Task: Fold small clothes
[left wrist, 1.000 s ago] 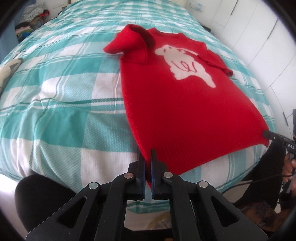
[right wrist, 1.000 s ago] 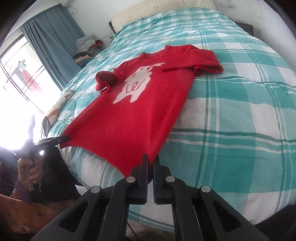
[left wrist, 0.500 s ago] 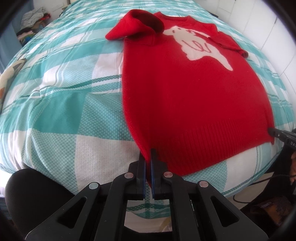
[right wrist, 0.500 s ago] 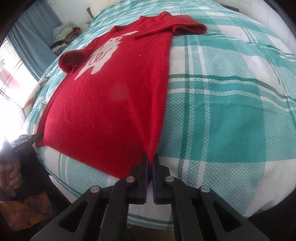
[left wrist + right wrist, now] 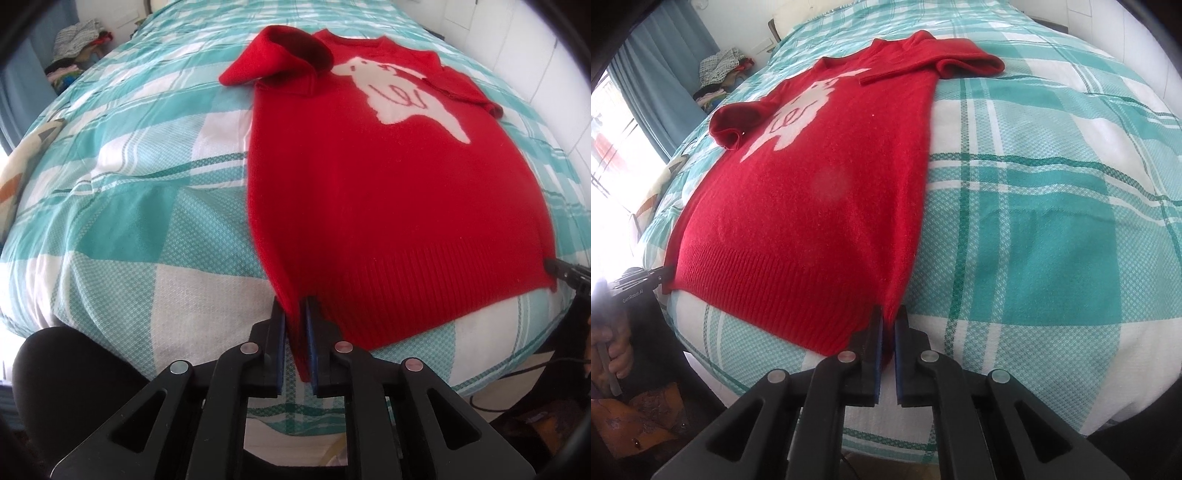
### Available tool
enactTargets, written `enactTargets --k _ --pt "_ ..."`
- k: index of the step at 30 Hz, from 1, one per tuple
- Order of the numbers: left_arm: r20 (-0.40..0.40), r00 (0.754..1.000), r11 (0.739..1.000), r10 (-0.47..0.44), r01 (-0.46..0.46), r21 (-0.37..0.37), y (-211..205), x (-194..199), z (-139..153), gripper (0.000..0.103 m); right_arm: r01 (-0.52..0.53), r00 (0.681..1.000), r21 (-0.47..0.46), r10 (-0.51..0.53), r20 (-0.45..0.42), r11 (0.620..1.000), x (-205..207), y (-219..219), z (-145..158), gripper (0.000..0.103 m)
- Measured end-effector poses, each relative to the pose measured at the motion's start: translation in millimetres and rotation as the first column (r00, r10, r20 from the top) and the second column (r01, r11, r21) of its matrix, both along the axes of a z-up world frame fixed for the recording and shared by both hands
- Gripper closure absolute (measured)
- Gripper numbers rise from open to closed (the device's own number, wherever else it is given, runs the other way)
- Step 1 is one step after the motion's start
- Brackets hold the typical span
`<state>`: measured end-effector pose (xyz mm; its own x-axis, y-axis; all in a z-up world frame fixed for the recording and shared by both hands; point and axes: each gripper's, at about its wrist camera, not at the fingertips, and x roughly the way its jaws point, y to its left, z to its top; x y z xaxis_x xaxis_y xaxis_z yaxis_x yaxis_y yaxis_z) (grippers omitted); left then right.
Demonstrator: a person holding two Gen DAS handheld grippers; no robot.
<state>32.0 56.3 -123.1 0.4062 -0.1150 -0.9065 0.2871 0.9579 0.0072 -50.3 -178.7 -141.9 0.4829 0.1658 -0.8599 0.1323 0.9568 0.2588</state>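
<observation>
A small red knit sweater (image 5: 388,192) with a white animal on the chest lies flat, front up, on the bed; it also shows in the right wrist view (image 5: 820,206). Both sleeves are folded in over the shoulders. My left gripper (image 5: 295,310) is shut on the hem's left corner. My right gripper (image 5: 888,317) is shut on the hem's right corner. The other gripper's tip shows at the far hem corner in each view, on the right in the left wrist view (image 5: 565,273) and on the left in the right wrist view (image 5: 646,278).
The bed has a teal and white plaid cover (image 5: 140,206), seen also in the right wrist view (image 5: 1052,221). A pile of clothes (image 5: 720,74) lies by blue curtains (image 5: 661,77) at the far left. White cupboard doors (image 5: 535,44) stand on the right.
Both grippers have moved forward and lower over the bed while holding the hem corners. The sweater looks larger and more stretched flat than one second ago.
</observation>
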Motion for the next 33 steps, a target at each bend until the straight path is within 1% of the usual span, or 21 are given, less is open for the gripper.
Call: enactTargets --k 1,2,4,5,6,8,10,12,13,15,17,19,21,22,24,26,28,29,30,31,33 --pt "0.001 1.000 1.000 0.003 -0.003 0.005 1 -3 2 0.073 0.000 1.000 -0.004 0.000 0.000 1.000 -1 0 1 0.092" --pt "-0.002 1.000 1.000 0.007 -0.007 0.012 2 -8 5 0.055 -0.001 1.000 -0.009 0.001 -0.005 1.000 -4 0 2 0.087" --pt "0.006 1.000 0.999 0.012 -0.012 0.041 9 -20 12 0.043 -0.006 0.999 -0.014 0.006 -0.034 1.000 -11 -2 6 0.073" --pt "0.021 1.000 0.998 0.017 -0.018 0.068 13 -27 17 0.043 -0.012 0.998 -0.019 0.011 -0.054 1.000 -16 -5 8 0.059" --pt "0.046 0.999 0.995 0.030 -0.034 0.093 17 -32 24 0.043 -0.019 0.997 -0.036 0.017 -0.076 0.999 -22 -10 12 0.051" --pt "0.114 0.992 0.994 0.059 -0.070 0.089 26 -33 48 0.043 -0.028 0.995 -0.135 0.014 -0.103 0.990 -29 -24 25 0.051" --pt "0.196 0.975 0.994 0.103 -0.108 0.015 34 -25 79 0.039 -0.025 0.997 -0.314 0.001 -0.075 0.949 -27 -42 47 0.051" --pt "0.288 0.947 0.989 0.141 -0.120 -0.089 33 -9 106 0.025 0.003 1.000 -0.481 -0.005 -0.002 0.876 -9 -57 72 0.051" --pt "0.330 0.929 0.984 0.165 -0.131 -0.121 29 1 114 0.018 0.021 0.999 -0.525 0.007 0.051 0.851 5 -62 84 0.051" --pt "0.401 0.890 0.973 0.215 -0.159 -0.169 19 23 118 0.016 0.023 0.989 -0.544 0.059 0.134 0.839 43 -64 100 0.049" --pt "0.445 0.859 0.963 0.253 -0.179 -0.201 8 43 107 0.016 -0.046 0.977 -0.522 0.148 0.156 0.852 88 -53 100 0.049" --pt "0.446 0.854 0.959 0.270 -0.195 -0.207 1 60 89 0.016 -0.158 0.948 -0.467 0.266 0.176 0.870 130 -32 93 0.049" --pt "0.454 0.844 0.955 0.284 -0.207 -0.212 3 66 70 0.016 -0.246 0.919 -0.425 0.349 0.181 0.871 168 -8 80 0.049" --pt "0.447 0.844 0.953 0.296 -0.228 -0.199 5 67 60 0.016 -0.282 0.910 -0.410 0.377 0.171 0.867 186 1 73 0.049" --pt "0.361 0.876 0.946 0.319 -0.268 -0.183 10 77 45 0.018 -0.340 0.889 -0.402 0.430 0.156 0.850 213 20 57 0.049" --pt "0.308 0.889 0.933 0.339 -0.276 -0.231 18 82 40 0.018 -0.370 0.877 -0.431 0.462 0.129 0.823 235 33 36 0.049" --pt "0.292 0.886 0.923 0.361 -0.295 -0.246 23 84 37 0.018 -0.349 0.894 -0.457 0.437 0.098 0.818 254 33 14 0.049" --pt "0.283 0.884 0.919 0.372 -0.306 -0.249 25 86 36 0.018 -0.337 0.906 -0.428 0.413 0.095 0.839 262 27 8 0.055" --pt "0.272 0.882 0.912 0.385 -0.319 -0.256 27 87 35 0.018 -0.304 0.922 -0.400 0.373 0.106 0.865 266 17 7 0.083" --pt "0.258 0.882 0.907 0.394 -0.327 -0.266 29 88 33 0.018 -0.255 0.938 -0.381 0.323 0.127 0.889 266 5 12 0.098" --pt "0.234 0.883 0.897 0.407 -0.339 -0.282 34 89 31 0.018 -0.167 0.951 -0.281 0.230 0.208 0.945 253 -28 31 0.097"
